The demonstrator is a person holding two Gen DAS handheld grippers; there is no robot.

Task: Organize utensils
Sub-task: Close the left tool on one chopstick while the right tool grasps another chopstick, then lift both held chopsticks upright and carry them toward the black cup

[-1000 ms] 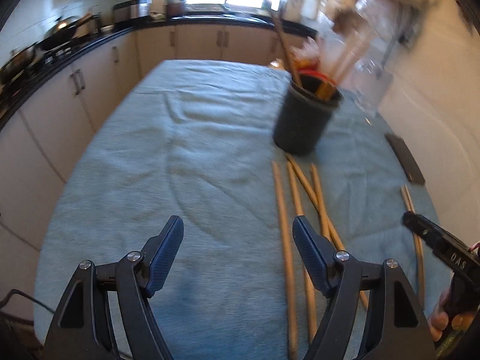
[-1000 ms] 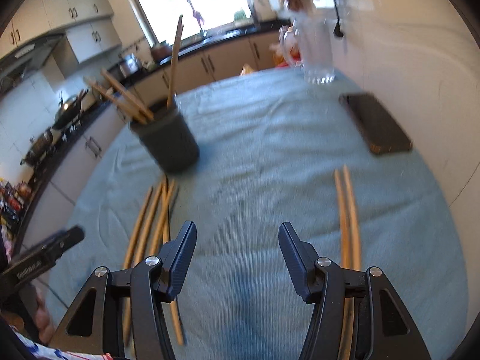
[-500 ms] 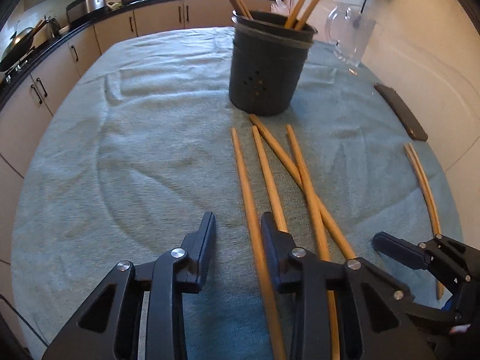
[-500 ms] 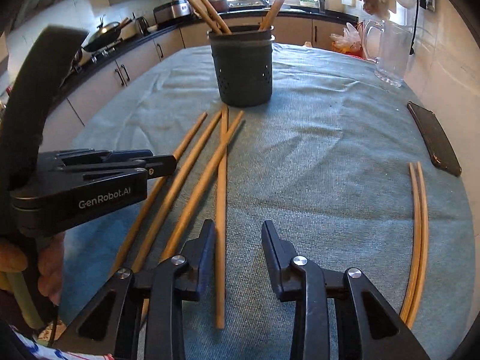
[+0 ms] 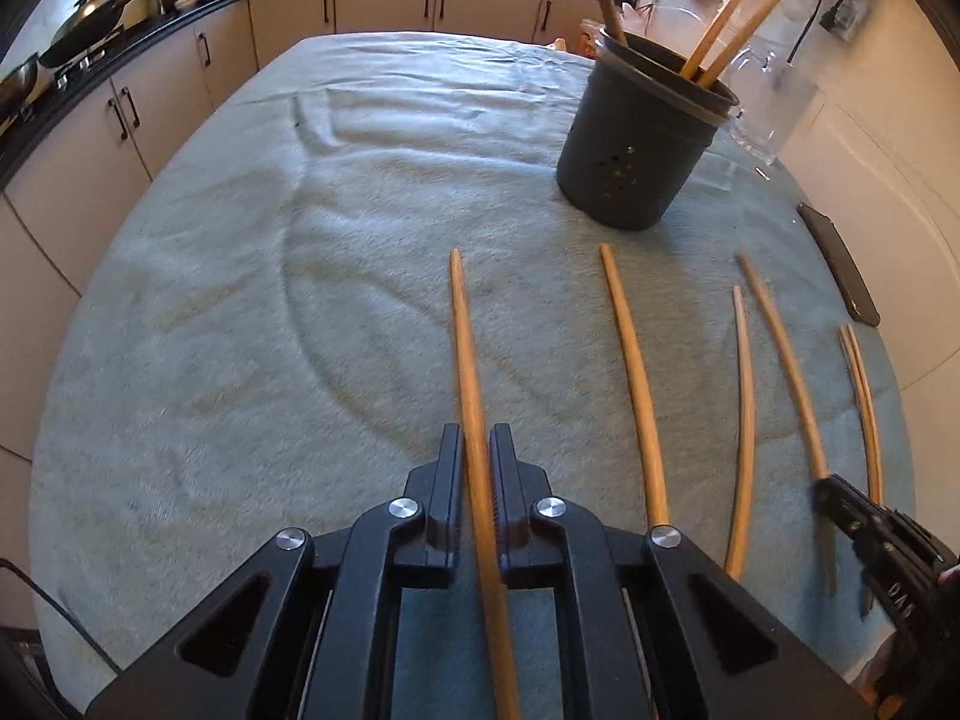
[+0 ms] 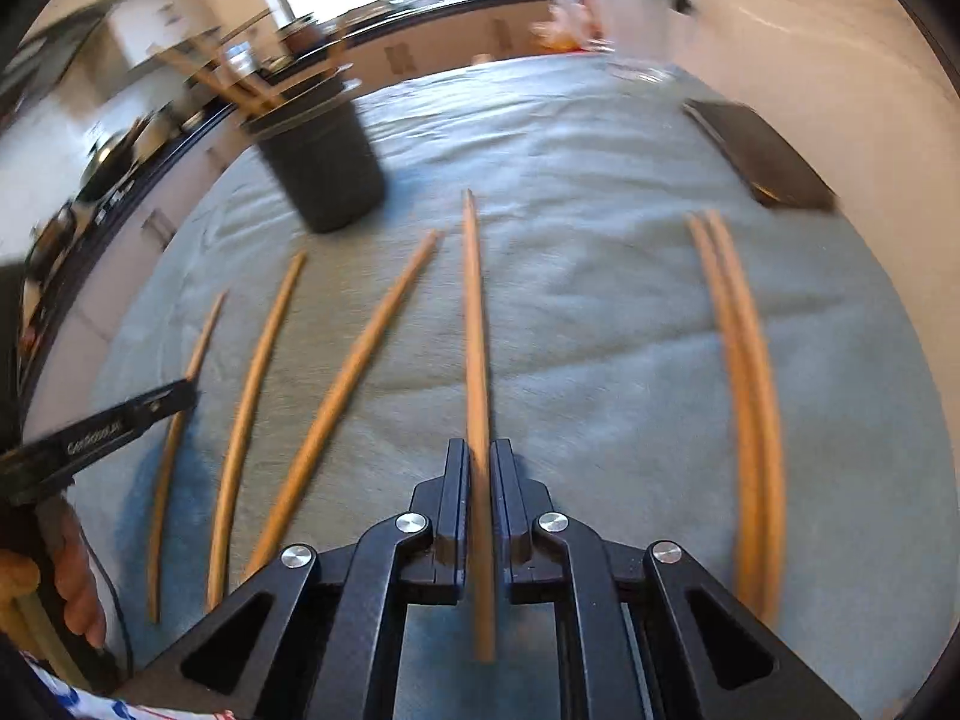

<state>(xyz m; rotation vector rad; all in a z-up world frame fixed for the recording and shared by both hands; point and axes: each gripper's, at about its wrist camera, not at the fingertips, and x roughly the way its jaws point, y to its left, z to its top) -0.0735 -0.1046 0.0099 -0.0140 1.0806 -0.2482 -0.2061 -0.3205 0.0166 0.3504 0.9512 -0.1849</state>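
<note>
Both claws just closed: L claw (image 5: 477, 468) pinching chopstick (image 5: 465, 336), R claw (image 6: 478, 474) pinching another (image 6: 474, 312). Sticks gripped lengthwise, prob. for dropping into holder (image 5: 636, 150) on desk (image 5: 240, 312).

A desk (image 5: 252, 276) is wearing a wrinkled pale blue-green cloth (image 5: 420, 138), which is carrying everything. A dark perforated pot (image 5: 636, 162) is standing on it, a flat dark phone (image 5: 840, 267) is lying near its edge, and several wooden chopsticks (image 5: 636, 372) are lying spread out.
</note>
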